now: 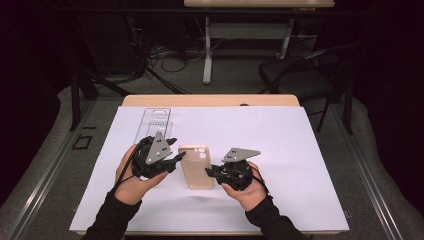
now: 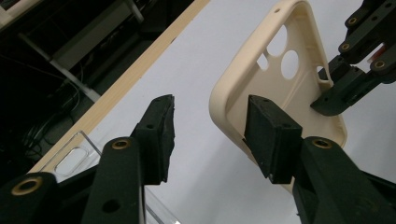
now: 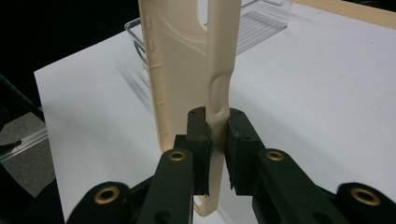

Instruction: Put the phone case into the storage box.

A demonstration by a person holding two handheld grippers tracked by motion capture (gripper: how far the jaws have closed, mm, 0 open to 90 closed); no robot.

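two grippers: one in each hand, both near the middle of the table, either side of a cream phone case (image 1: 197, 166).
right gripper (image 3: 217, 140): jaws narrow and clamped on the case's side wall, one pad on the inside face and one on the outside; in the high view it sits at the case's right edge (image 1: 216, 171).
left gripper (image 2: 210, 135): jaws partly apart, not pressing on anything; one pad lies in front of the near rim of the case, the other stands apart over the white sheet; whether the first pad touches the rim i cannot tell. in the high view it sits just left of the case (image 1: 172, 159).
phone case: held off the sheet by the right gripper alone, between the two hands; open side and round camera cut-outs show in the left gripper view (image 2: 280, 79); it stands on edge in the right gripper view (image 3: 187, 60).
clear plastic tray (image 1: 154, 121): lies flat on the far left part of the sheet, beyond the left gripper; ribbed floor, nothing visible inside it; seen also behind the case in the right gripper view (image 3: 261, 23).
white sheet (image 1: 280, 150): covers most of the wooden table (image 1: 210, 100), whose far edge shows beyond it.
hands: the left (image 1: 131, 185) and the right (image 1: 246, 192) come in from the near edge in dark sleeves.
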